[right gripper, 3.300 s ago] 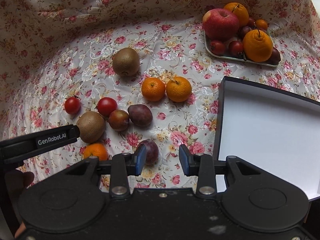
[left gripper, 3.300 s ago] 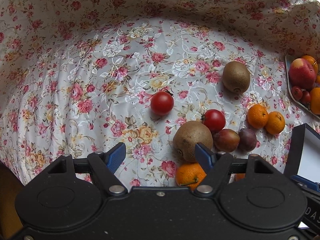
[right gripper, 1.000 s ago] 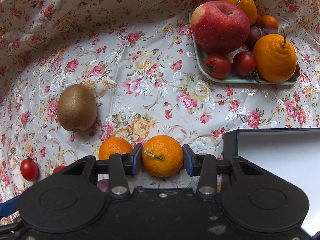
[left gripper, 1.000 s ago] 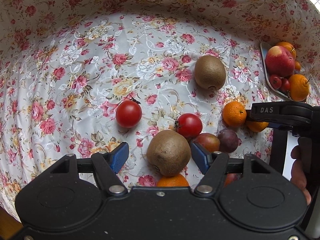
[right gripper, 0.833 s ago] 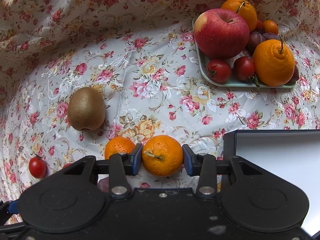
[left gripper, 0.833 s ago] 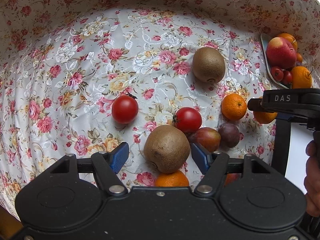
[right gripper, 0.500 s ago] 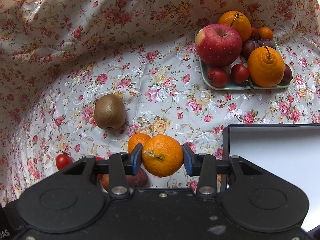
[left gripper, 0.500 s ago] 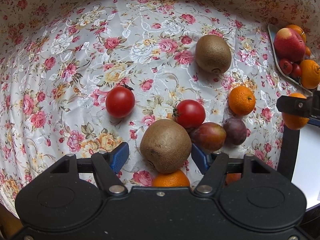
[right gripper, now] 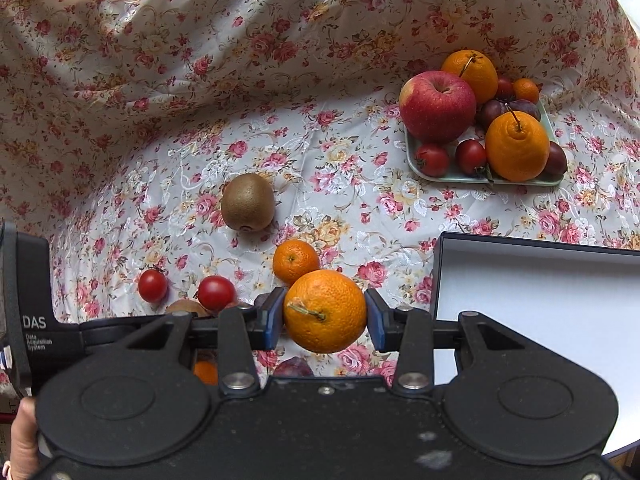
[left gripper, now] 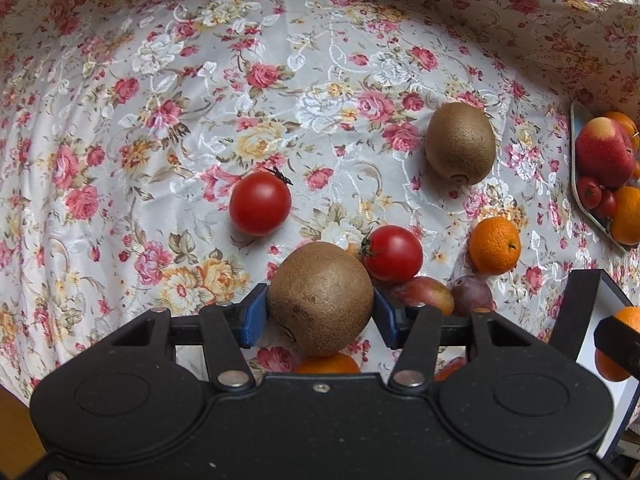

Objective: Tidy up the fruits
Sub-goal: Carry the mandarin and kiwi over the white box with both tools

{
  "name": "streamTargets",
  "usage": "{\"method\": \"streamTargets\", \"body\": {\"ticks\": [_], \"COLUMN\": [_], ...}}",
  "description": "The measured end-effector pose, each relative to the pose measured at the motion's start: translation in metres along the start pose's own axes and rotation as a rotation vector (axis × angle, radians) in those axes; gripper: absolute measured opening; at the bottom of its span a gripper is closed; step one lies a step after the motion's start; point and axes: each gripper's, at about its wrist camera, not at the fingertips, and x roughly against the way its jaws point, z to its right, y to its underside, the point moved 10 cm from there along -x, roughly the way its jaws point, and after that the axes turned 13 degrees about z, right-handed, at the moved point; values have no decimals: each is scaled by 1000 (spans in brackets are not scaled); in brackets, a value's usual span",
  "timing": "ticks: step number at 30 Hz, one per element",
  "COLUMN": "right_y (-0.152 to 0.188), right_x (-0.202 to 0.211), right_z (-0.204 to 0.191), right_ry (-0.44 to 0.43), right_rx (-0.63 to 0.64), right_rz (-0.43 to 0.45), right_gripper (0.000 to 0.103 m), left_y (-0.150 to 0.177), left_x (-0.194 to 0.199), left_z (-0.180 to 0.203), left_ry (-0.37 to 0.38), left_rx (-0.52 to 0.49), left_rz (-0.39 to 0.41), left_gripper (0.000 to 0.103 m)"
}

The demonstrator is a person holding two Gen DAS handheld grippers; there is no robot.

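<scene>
A brown kiwi (left gripper: pixel 320 296) lies on the floral cloth between the blue pads of my left gripper (left gripper: pixel 318 314). Its jaws are closing, and both pads touch the kiwi's sides. Against the kiwi lie a red tomato (left gripper: pixel 394 254) and two plums (left gripper: pixel 424 296); a mandarin (left gripper: pixel 328 364) peeks out beneath it. My right gripper (right gripper: pixel 325 320) is shut on a stemmed mandarin (right gripper: pixel 325 308), held above the cloth beside the left wall of the white box (right gripper: pixel 438 272). On the cloth also lie a second kiwi (left gripper: pixel 460 142), another tomato (left gripper: pixel 260 203) and a mandarin (left gripper: pixel 495 245).
A pale green tray (right gripper: pixel 480 179) at the back right holds an apple (right gripper: pixel 436 106), oranges, tomatoes and plums. The black-rimmed box interior (right gripper: pixel 540 312) is bare white. The cloth rises in folds at the back and left. A hand (right gripper: pixel 20 432) shows at the lower left.
The left jaws have closed in from wide open onto the kiwi. The right gripper has risen with its mandarin and drawn back toward the box.
</scene>
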Motion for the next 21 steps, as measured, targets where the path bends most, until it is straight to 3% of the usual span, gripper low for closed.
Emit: {"method": "streamTargets", "body": {"ticks": [3,9,14,21], "right_y": [-2,-6,-5,3], "right_x": [6,20,28,34], "right_z": [9,39,77,145], "right_ry": [2,23,66,181], "right_rx": [-8,-44,-79,-151], "right_rz": [12,34,42,39], "right_gripper": [43,43,43,43], "left_y": [-16,-33,-30,-1], "left_x": [18,47,55,61], "left_z": [-2,19,59,124], "left_ry": [-57,-88,-51,30], "left_rx": [-9,-34,-97,-225], "left_rz": [76,175,201,183], "left_gripper": [59,59,59,59]}}
